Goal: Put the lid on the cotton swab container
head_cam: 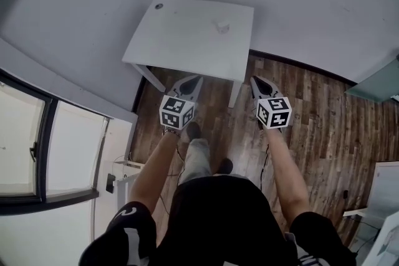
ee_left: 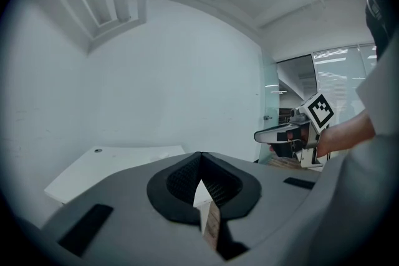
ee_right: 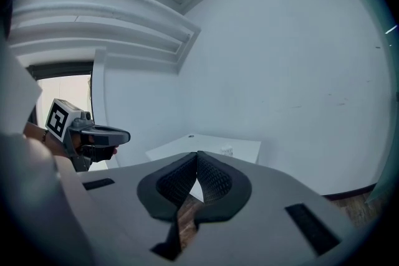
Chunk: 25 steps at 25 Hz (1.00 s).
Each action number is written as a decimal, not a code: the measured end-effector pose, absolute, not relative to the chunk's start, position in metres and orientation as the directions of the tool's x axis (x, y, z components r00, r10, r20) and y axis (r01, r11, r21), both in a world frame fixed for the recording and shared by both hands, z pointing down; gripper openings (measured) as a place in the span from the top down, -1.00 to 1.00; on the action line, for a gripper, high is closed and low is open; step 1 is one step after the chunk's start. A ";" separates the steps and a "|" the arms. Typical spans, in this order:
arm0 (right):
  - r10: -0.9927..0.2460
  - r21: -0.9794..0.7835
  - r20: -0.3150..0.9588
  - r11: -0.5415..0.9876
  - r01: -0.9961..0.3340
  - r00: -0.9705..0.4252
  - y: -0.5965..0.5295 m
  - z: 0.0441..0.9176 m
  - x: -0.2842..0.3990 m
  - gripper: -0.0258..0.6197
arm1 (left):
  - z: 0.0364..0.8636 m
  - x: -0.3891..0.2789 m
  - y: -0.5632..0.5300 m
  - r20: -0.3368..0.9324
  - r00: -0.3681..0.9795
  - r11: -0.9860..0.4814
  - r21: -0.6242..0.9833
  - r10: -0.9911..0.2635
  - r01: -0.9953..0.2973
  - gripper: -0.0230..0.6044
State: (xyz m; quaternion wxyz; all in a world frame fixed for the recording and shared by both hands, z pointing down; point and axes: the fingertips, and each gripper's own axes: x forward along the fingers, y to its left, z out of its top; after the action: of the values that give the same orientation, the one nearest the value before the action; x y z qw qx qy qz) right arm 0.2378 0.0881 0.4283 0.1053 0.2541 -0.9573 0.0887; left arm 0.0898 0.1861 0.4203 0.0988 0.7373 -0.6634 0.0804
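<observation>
A small pale cotton swab container (head_cam: 222, 27) stands on the far right part of a white table (head_cam: 181, 40); the right gripper view shows it as a tiny clear box (ee_right: 226, 151). I cannot make out a separate lid at this distance. Both grippers hang in the air short of the table's near edge, well apart from the container. My left gripper (head_cam: 196, 80) is shut with nothing in it, its pads meeting at the tip (ee_left: 200, 156). My right gripper (head_cam: 254, 80) is shut and empty too (ee_right: 198, 155). Each gripper shows in the other's view.
A small dark round thing (head_cam: 159, 6) lies at the table's far left corner. The table stands against a white wall (head_cam: 299, 3) on a wooden floor (head_cam: 324, 115). A window (head_cam: 25, 140) is at the left, low white furniture (head_cam: 124, 177) beside the person's legs.
</observation>
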 end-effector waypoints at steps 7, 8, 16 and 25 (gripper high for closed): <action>-0.490 -0.110 0.262 0.841 -0.531 -0.831 0.041 0.434 0.204 0.88 | 0.430 0.048 0.130 0.248 0.142 -0.131 0.060 -0.958 -0.990 0.85; -0.493 -0.110 0.266 0.838 -0.534 -0.829 0.033 0.435 0.197 0.88 | 0.431 0.042 0.120 0.249 0.148 -0.137 0.063 -0.957 -0.989 0.85; -0.510 -0.116 0.289 0.821 -0.558 -0.810 -0.031 0.441 0.128 0.88 | 0.436 -0.025 0.043 0.255 0.199 -0.182 0.089 -0.946 -0.979 0.85; -0.534 -0.121 0.318 0.796 -0.592 -0.783 -0.084 0.447 0.063 0.88 | 0.442 -0.093 -0.018 0.269 0.252 -0.229 0.116 -0.929 -0.966 0.85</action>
State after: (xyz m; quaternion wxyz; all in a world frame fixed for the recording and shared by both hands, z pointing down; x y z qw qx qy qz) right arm 0.0628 -0.0841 0.4466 0.1349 0.3003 -0.9381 0.1078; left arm -0.0926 -0.0183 0.4425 0.1299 0.7806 -0.6072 0.0712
